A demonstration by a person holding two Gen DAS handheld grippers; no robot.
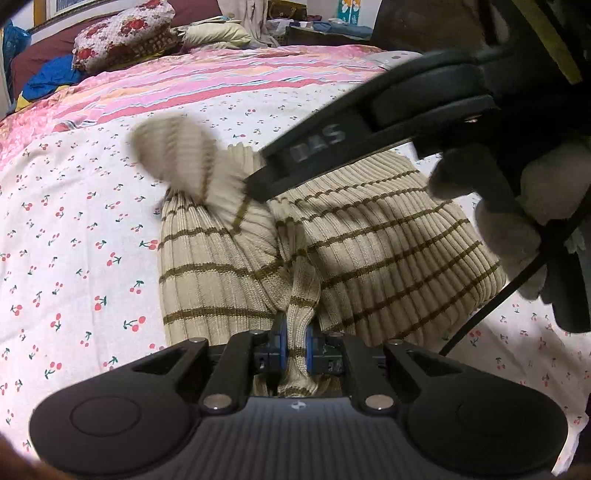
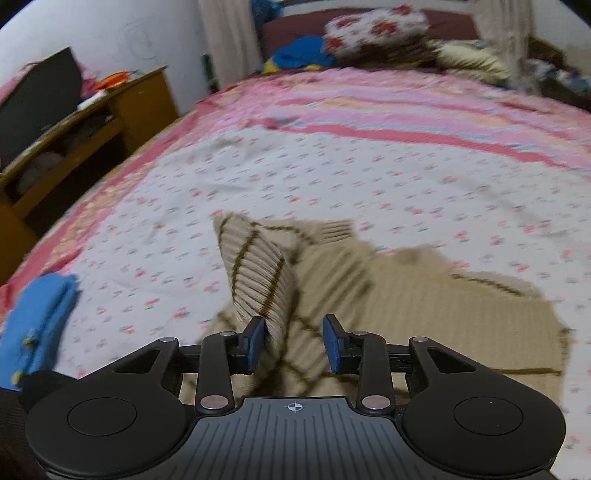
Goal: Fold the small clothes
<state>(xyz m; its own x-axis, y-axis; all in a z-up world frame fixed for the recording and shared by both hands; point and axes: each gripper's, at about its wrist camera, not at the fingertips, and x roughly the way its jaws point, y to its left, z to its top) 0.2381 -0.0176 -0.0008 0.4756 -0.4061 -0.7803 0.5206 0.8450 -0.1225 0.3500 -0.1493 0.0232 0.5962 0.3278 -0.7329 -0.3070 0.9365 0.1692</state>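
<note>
The only readable writing was "DAS", seen upside down in raised letters on a finger of the right hand-held gripper [image 1: 258, 184] as it crossed the left wrist view. A small crosshair mark sat on each gripper body.

The striped sweater [image 1: 369, 240], beige ribbed knit with thin olive-brown stripes, lay on the bed sheet [image 1: 74, 221], a white cloth printed with red cherries. The left hand-held gripper [image 1: 295, 350] was clamped on a bunched fold of the sweater, its blue pads pressing the knit from both sides. The right hand-held gripper [image 2: 294, 341] stood with its blue pads apart; a raised flap of sweater brushed the left-side pad, the other pad was clear, so nothing was pinched.

Bare sheet stretched wide on the left of the sweater and beyond it, up to a pink striped border [image 1: 221, 85] near the head of the bed.

The left wrist view alone showed a gloved hand [image 1: 517, 221] and a black cable at the right edge, and a blurred sleeve end [image 1: 173, 155] lifted above the sheet. The right wrist view alone, which was motion-blurred, showed a wooden side unit [image 2: 110, 110] beside the bed and a blue garment [image 2: 40, 321] near the sheet's left edge. A floral pillow [image 1: 122, 33] lay at the head of the bed.
</note>
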